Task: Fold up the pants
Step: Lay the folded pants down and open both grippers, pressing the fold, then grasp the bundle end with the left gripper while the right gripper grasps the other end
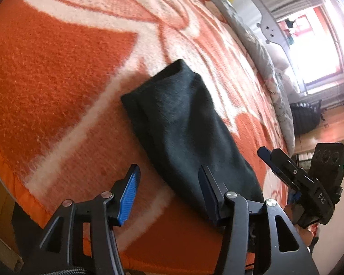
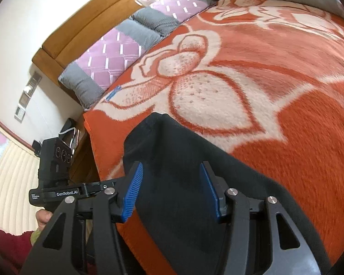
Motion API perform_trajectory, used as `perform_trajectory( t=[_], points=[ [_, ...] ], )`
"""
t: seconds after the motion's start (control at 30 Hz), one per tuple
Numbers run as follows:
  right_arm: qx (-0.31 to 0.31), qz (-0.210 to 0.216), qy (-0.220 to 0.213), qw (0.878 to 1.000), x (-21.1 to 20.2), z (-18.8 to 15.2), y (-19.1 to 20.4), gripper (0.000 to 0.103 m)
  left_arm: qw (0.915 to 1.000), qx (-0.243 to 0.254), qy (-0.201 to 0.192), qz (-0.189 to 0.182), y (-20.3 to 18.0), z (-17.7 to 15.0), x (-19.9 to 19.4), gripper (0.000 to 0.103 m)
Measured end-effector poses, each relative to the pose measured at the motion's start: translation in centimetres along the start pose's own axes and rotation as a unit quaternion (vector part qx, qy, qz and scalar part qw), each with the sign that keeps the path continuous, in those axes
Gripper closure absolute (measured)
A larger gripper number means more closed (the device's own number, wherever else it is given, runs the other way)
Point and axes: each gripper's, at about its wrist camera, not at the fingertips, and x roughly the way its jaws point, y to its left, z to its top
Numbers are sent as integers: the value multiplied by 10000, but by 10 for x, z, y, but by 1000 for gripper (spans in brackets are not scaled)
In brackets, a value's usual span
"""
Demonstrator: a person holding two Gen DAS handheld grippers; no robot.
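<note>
Dark folded pants (image 1: 183, 123) lie in a narrow bundle on an orange and cream flowered blanket (image 1: 57, 68). My left gripper (image 1: 169, 188) is open and empty, just short of the bundle's near end. The right gripper (image 1: 286, 171) shows at the right in that view, beside the same end. In the right wrist view the pants (image 2: 172, 178) fill the lower middle. My right gripper (image 2: 172, 190) is open above the cloth, with blue pads (image 2: 133, 194) on either side of it. The left gripper's body (image 2: 64, 190) shows at the left there.
Pink and grey pillows (image 2: 117, 55) line a wooden headboard (image 2: 98, 18). A grey flowered quilt (image 1: 259, 45) runs along the far side of the bed. The blanket's edge (image 1: 6, 171) drops off near my left gripper. A bright window (image 1: 314, 45) is beyond.
</note>
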Motion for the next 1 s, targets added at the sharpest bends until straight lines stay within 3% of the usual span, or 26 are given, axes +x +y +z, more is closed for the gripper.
perform_trajectory(
  t=[0.5,0.67,0.77,0.8,0.93,1.0],
  points=[
    [-844,-185,1028,9909,99,58,1,45,9996,-261,-125,51,8,34,34,50],
    [-1035,-112,1335,9856,128,67,6,45,9994,-235,-218,125,6,42,41,54],
    [-1036,43,1499,9833,140,67,9,45,9991,-244,-268,207,6,46,45,63],
    [-1059,98,1537,9824,142,65,10,47,9990,-304,-285,178,8,47,45,64],
    [-1331,-30,1468,9802,135,62,20,75,9986,-431,-303,-4,12,46,42,78],
    [-1380,16,1353,9811,123,61,24,80,9985,-416,-328,-102,7,45,36,81]
  ],
)
